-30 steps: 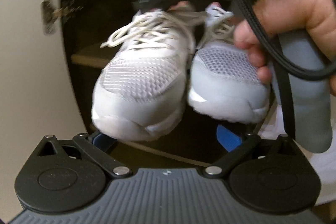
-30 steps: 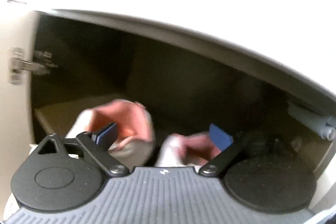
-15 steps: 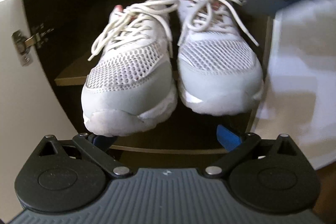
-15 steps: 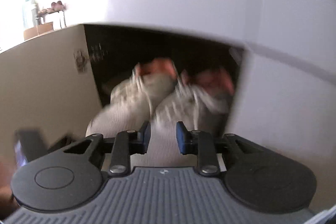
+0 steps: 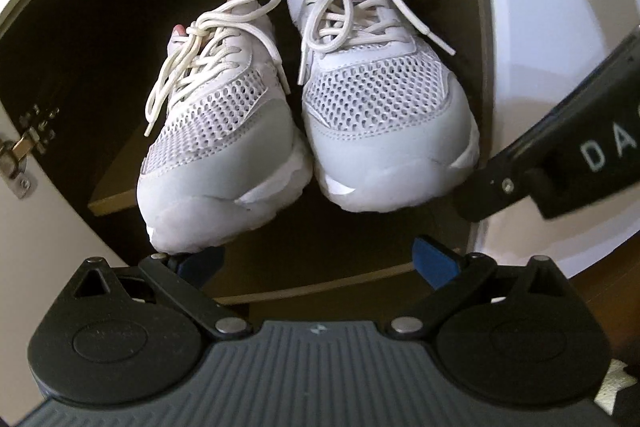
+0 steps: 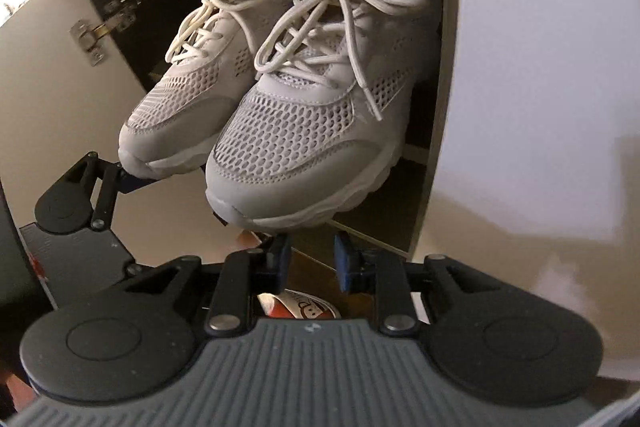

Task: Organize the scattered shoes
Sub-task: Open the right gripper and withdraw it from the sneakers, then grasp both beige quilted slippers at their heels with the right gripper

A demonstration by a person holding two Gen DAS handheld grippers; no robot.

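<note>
A pair of white and grey mesh sneakers with pink linings stands side by side on a shelf in a dark cabinet, toes toward me. The left shoe and the right shoe show in the left wrist view; the same pair shows in the right wrist view, left and right. My left gripper is open and empty, just below the toes. My right gripper has its jaws close together with a small gap and holds nothing, under the right shoe's toe. The left gripper also shows in the right wrist view.
The cabinet door with a metal hinge stands open at left. A white panel borders the opening at right. The wooden shelf edge runs below the shoes. A small red and white object lies below my right gripper.
The right gripper has let go of the shoes, drawn back out of the cabinet and closed most of the way. The shoes now rest on the shelf. The left gripper stays open.
</note>
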